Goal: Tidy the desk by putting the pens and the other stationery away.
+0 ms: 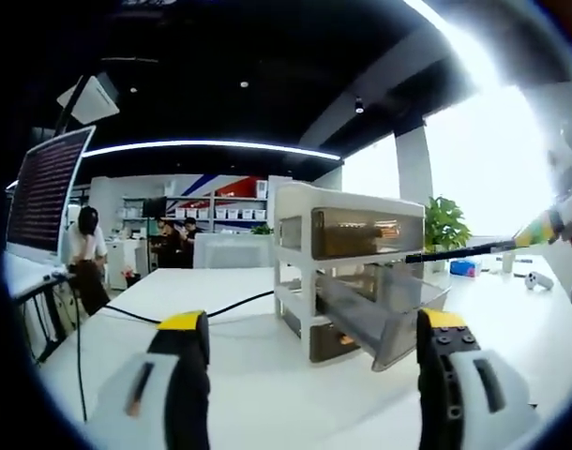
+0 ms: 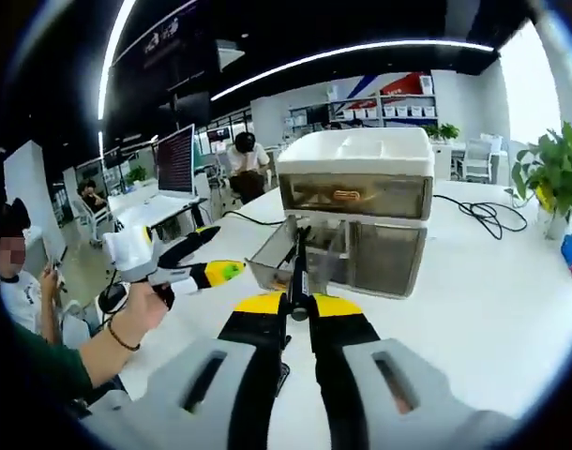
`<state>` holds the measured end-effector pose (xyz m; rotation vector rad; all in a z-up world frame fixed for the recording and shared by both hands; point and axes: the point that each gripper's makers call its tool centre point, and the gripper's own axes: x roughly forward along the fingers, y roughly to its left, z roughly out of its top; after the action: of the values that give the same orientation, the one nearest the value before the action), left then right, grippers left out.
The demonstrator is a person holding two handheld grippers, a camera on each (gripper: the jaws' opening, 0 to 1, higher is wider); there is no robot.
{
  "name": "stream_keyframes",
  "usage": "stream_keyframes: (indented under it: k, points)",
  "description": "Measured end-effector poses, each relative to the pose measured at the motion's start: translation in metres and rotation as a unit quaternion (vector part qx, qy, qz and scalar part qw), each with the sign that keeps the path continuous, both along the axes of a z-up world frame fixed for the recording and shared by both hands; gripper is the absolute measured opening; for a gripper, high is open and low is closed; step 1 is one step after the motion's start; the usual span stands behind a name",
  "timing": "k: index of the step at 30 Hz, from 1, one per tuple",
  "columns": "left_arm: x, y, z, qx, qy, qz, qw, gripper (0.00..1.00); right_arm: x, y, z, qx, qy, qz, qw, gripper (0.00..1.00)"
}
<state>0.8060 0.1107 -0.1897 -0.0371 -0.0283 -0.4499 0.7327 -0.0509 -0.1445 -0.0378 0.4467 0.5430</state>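
Right gripper view: the right gripper [image 2: 299,307] has its jaws clamped on a black pen [image 2: 296,267], whose tip reaches over the pulled-out drawer [image 2: 284,255] of the white drawer unit [image 2: 356,202] (no readable writing on it). Left gripper view: the left gripper [image 1: 314,328] hangs with jaws apart before the drawer unit [image 1: 347,258], bare white desk [image 1: 239,375] around it.

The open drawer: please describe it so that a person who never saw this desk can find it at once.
On the white desk stands a white drawer unit with smoky, see-through drawers. The open drawer is the middle one, pulled out toward the right gripper, which holds a black pen over it. The top drawer above is shut.
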Motion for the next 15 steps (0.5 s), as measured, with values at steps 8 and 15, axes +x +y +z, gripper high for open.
stream_keyframes:
  k: [8, 15]
  points:
    - [0.0, -0.002, -0.003, 0.005, 0.008, -0.004, 0.9999, 0.91, 0.063, 0.026, -0.007, -0.119, 0.029, -0.016, 0.9923, 0.13]
    - [-0.003, -0.005, -0.004, -0.004, 0.015, -0.014, 0.9998, 0.89, 0.074, 0.035, -0.027, -0.196, 0.041, -0.014, 0.9797, 0.13]
